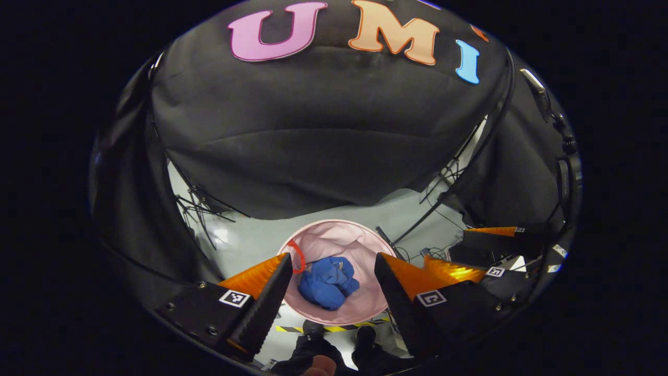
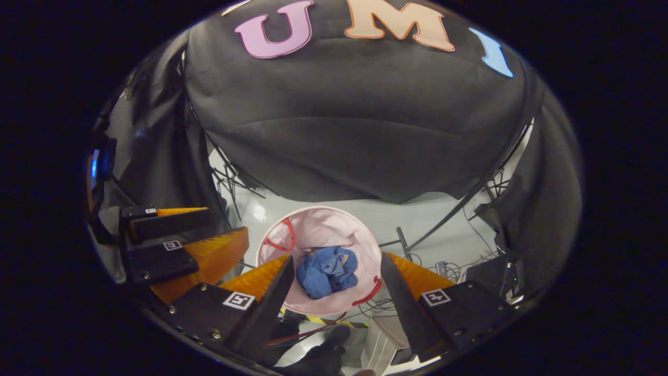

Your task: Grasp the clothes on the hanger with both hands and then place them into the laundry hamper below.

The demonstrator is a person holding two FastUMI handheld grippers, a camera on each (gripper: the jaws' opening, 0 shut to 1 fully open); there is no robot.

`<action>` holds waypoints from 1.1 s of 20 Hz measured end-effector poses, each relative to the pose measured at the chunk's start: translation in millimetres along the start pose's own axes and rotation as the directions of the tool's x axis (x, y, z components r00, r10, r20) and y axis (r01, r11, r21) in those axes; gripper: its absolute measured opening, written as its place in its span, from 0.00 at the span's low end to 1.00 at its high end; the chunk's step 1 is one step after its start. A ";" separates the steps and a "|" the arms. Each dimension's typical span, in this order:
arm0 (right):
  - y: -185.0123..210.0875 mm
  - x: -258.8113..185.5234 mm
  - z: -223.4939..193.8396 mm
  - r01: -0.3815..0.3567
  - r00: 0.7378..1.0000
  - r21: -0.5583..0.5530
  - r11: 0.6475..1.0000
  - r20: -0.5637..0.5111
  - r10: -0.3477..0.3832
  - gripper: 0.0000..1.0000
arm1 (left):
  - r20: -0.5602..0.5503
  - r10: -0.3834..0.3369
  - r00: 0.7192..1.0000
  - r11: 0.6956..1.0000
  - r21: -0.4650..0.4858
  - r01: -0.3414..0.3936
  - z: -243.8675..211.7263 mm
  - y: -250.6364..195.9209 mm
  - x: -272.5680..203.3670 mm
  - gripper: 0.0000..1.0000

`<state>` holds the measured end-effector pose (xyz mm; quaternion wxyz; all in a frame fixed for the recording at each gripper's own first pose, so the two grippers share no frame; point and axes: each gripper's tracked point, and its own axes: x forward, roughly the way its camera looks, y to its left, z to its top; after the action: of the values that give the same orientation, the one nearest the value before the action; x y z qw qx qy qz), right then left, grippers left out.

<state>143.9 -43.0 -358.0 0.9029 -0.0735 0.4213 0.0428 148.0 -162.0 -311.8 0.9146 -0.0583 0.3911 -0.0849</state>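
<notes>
Left gripper view looks straight down on the pink laundry hamper (image 1: pixel 360 303) standing on the pale floor (image 1: pixel 250 240). The crumpled blue clothes (image 1: pixel 327 282) lie inside it, by a red handle (image 1: pixel 297 257). The left gripper (image 1: pixel 334 284) hangs above with its jaws spread wide and nothing between them. To the right sits the right gripper (image 1: pixel 472 253), while yellow-black tape (image 1: pixel 334 328) runs just under the hamper.

Right gripper view has the same hamper (image 2: pixel 313 230) with the clothes (image 2: pixel 326 271) inside, and a second red handle (image 2: pixel 368 295) at its near rim. The right gripper (image 2: pixel 336 287) is parted wide and empty; the left gripper (image 2: pixel 182 240) sits at the left. Cables (image 2: pixel 454 269) trail on the floor.
</notes>
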 end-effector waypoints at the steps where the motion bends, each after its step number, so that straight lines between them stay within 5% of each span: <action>1: -3.8 -9.4 9.9 0.012 1.000 0.015 1.000 0.028 -0.013 1.00 | 0.013 0.012 1.000 1.000 -0.008 -0.012 6.9 2.2 -10.1 1.00; 8: -5.5 -69.7 91.2 -0.023 0.968 0.043 0.999 0.249 0.011 1.00 | 0.185 0.040 0.982 0.999 -0.033 -0.035 66.6 5.4 -83.0 0.99; 18: 0.8 -150.7 151.1 -0.103 0.891 0.046 0.994 0.449 0.072 0.99 | 0.371 0.116 0.921 0.993 -0.032 -0.113 113.9 -0.9 -162.7 0.98; 20: 1.5 -165.7 156.1 -0.113 0.870 0.027 0.993 0.486 0.086 0.94 | 0.404 0.151 0.902 0.988 -0.043 -0.147 118.9 -2.4 -174.8 0.98; 22: 1.3 -177.0 158.7 -0.118 0.846 0.005 0.993 0.524 0.098 1.00 | 0.463 0.196 0.864 0.980 -0.052 -0.195 126.7 -3.3 -189.5 0.98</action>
<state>150.0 -17.7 -121.8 0.9807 -0.0186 0.1645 0.1038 110.7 -122.1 -90.4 0.9853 -0.0387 0.1643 0.0252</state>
